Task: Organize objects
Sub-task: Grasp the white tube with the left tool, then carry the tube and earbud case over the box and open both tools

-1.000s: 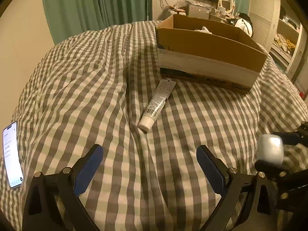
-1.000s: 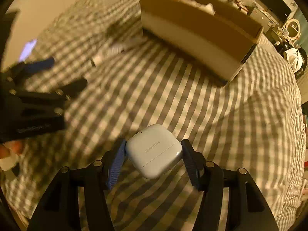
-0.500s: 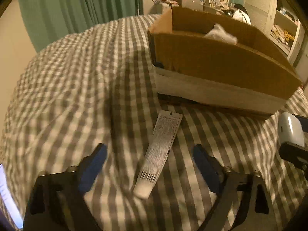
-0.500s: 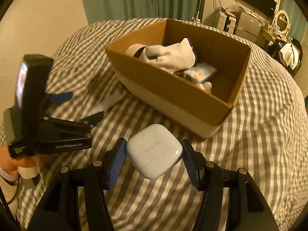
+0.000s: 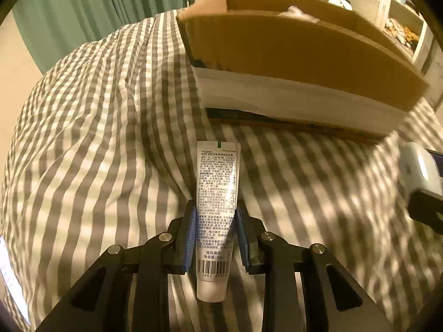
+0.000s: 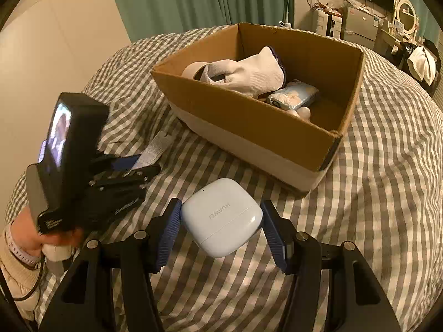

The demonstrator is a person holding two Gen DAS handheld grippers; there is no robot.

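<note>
My left gripper (image 5: 215, 232) is shut on a white tube (image 5: 216, 193) with printed text, which lies on the checked bedcover pointing at the cardboard box (image 5: 299, 52). My right gripper (image 6: 223, 231) is shut on a pale blue earbud case (image 6: 221, 215) and holds it above the bed in front of the box (image 6: 249, 127). The case also shows at the right edge of the left wrist view (image 5: 419, 168). The left gripper (image 6: 130, 171) shows in the right wrist view, left of the box, with the tube (image 6: 155, 149) between its fingers.
The open box holds a white sock (image 6: 249, 72), a blue packet (image 6: 293, 98) and other items. A lit phone (image 5: 11, 279) lies on the bed at far left. Green curtains (image 6: 199, 0) hang behind; furniture (image 6: 360, 19) stands at the back right.
My left gripper moved forward over the tube and closed on it. My right gripper, still holding the case, moved a little closer to the box.
</note>
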